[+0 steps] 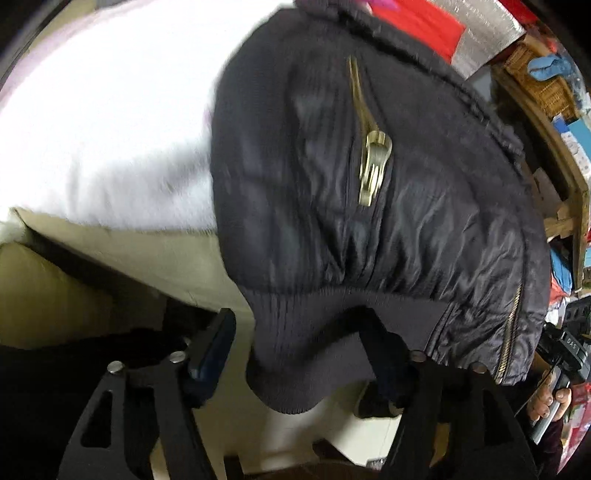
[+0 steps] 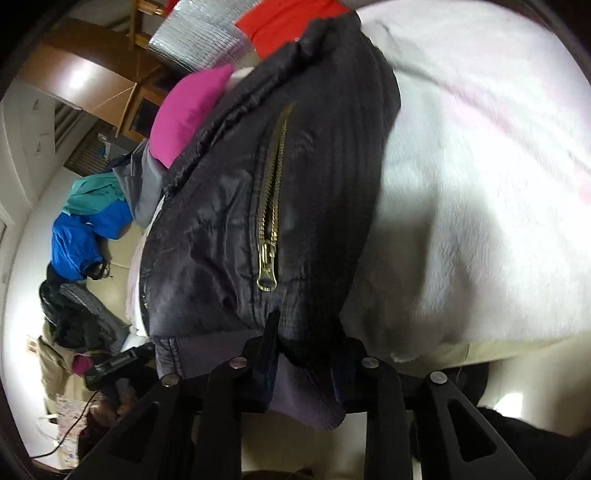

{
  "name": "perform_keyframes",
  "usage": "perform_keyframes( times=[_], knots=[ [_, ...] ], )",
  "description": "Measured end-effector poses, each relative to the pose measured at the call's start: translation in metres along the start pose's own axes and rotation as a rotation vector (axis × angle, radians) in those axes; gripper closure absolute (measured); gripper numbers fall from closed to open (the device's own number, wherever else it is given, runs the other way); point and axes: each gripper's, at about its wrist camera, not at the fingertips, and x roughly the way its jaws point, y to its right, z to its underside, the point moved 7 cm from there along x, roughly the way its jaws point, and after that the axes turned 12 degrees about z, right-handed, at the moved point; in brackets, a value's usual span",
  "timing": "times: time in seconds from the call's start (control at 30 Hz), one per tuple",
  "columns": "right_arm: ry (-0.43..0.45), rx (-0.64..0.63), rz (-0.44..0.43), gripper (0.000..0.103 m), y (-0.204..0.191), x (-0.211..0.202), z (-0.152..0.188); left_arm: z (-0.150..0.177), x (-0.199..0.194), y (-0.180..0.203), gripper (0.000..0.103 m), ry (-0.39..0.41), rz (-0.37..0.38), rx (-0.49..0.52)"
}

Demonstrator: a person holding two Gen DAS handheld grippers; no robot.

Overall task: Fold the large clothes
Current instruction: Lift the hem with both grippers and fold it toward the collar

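A black padded jacket [image 1: 369,203] with brass zips lies on a white fleece blanket [image 1: 103,122] on a bed, its ribbed hem hanging over the near edge. My left gripper [image 1: 299,332] is open, its jaws wide apart on either side of the hanging hem [image 1: 295,354], with the right finger touching it. In the right wrist view the same jacket [image 2: 229,221] fills the middle. My right gripper [image 2: 306,354] is shut on the jacket's hem [image 2: 303,398], with cloth bunched between the fingers.
The blanket [image 2: 480,203] covers the bed. A pink cushion [image 2: 188,110], a red cloth [image 2: 288,22] and a silver panel [image 2: 195,37] lie beyond the jacket. Blue and teal garments [image 2: 85,236] and dark clothes [image 2: 74,314] lie on the floor. Wooden shelves [image 1: 546,122] stand at the right.
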Motion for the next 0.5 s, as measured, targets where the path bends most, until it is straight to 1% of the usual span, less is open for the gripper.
perform_keyframes(
  times=[0.07, 0.1, 0.13, 0.17, 0.2, 0.23, 0.27, 0.3, 0.33, 0.37, 0.43, 0.5],
  knots=[
    [-0.037, -0.032, 0.012, 0.052, -0.006, 0.012, 0.007, 0.003, 0.005, 0.002, 0.033, -0.022, 0.019, 0.005],
    [-0.032, -0.070, 0.040, 0.050, -0.010, 0.015, 0.009, 0.003, 0.007, 0.004, 0.033, -0.028, 0.032, 0.008],
    [-0.016, -0.098, 0.055, 0.050, -0.014, 0.014, 0.009, 0.003, 0.007, 0.005, 0.033, -0.026, 0.040, 0.010],
    [-0.009, -0.099, 0.049, 0.051, -0.015, 0.013, 0.009, 0.003, 0.007, 0.005, 0.034, -0.024, 0.044, 0.012],
    [0.000, -0.095, 0.036, 0.065, -0.015, 0.013, 0.009, 0.003, 0.006, 0.006, 0.039, -0.017, 0.055, 0.011],
    [0.007, -0.098, 0.033, 0.077, -0.016, 0.012, 0.009, 0.003, 0.004, 0.006, 0.055, -0.010, 0.066, 0.012],
    [0.022, -0.112, 0.045, 0.091, -0.018, 0.012, 0.007, 0.002, 0.002, 0.006, 0.068, -0.001, 0.068, 0.016],
    [0.046, -0.126, 0.046, 0.092, -0.021, 0.008, 0.007, 0.001, -0.001, 0.008, 0.074, 0.011, 0.073, 0.021],
    [0.068, -0.140, 0.034, 0.092, -0.026, 0.002, 0.007, 0.000, -0.004, 0.010, 0.084, 0.020, 0.082, 0.024],
    [0.091, -0.151, 0.018, 0.092, -0.031, -0.007, 0.007, -0.001, -0.009, 0.013, 0.090, 0.031, 0.093, 0.028],
    [0.182, -0.154, -0.068, 0.093, -0.042, -0.035, 0.002, -0.004, -0.021, 0.020, 0.093, 0.067, 0.127, 0.044],
    [0.272, -0.124, -0.156, 0.093, -0.045, -0.063, -0.006, -0.009, -0.040, 0.029, 0.094, 0.138, 0.188, 0.070]
  ],
)
